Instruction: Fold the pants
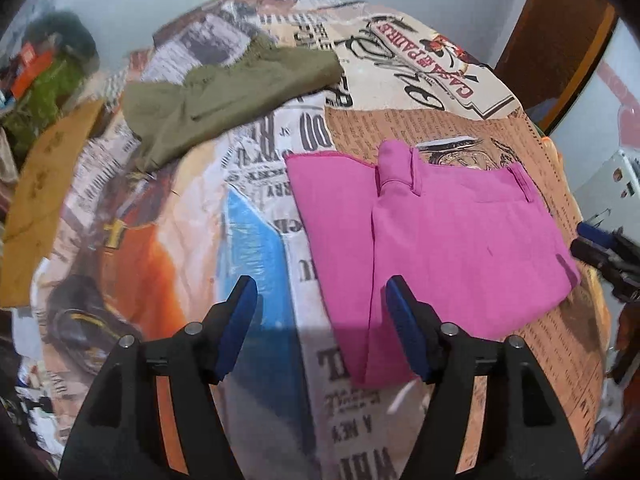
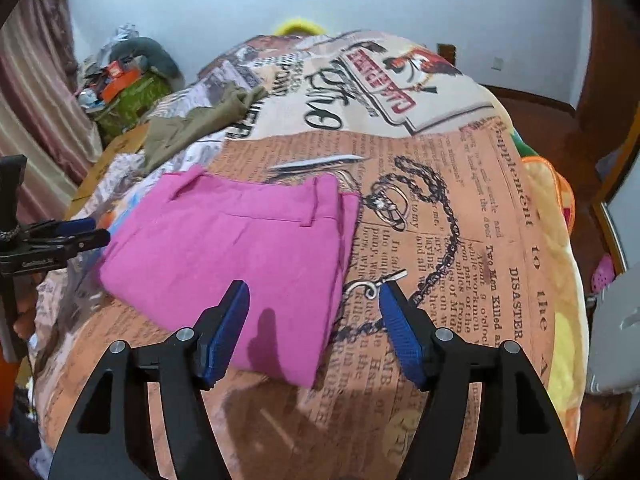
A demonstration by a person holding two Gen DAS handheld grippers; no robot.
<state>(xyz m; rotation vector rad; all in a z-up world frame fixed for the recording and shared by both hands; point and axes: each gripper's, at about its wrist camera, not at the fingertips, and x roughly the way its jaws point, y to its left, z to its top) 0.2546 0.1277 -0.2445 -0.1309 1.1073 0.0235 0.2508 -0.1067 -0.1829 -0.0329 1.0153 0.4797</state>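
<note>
Pink pants (image 1: pixel 432 240) lie folded into a flat rectangle on a bed with a newspaper-print cover (image 1: pixel 400 128). They also show in the right wrist view (image 2: pixel 224 248). My left gripper (image 1: pixel 320 288) is open and empty, above the cover at the pants' left front edge. My right gripper (image 2: pixel 314 294) is open and empty, above the pants' right front corner. The left gripper also shows at the left edge of the right wrist view (image 2: pixel 86 232); the right gripper shows at the right edge of the left wrist view (image 1: pixel 600 248).
Olive green pants (image 1: pixel 224 104) lie loosely spread at the far left of the bed, also seen in the right wrist view (image 2: pixel 192 128). Clutter and boxes (image 2: pixel 124 84) stand beyond the bed's left side. A wooden door frame (image 1: pixel 560 40) is at the right.
</note>
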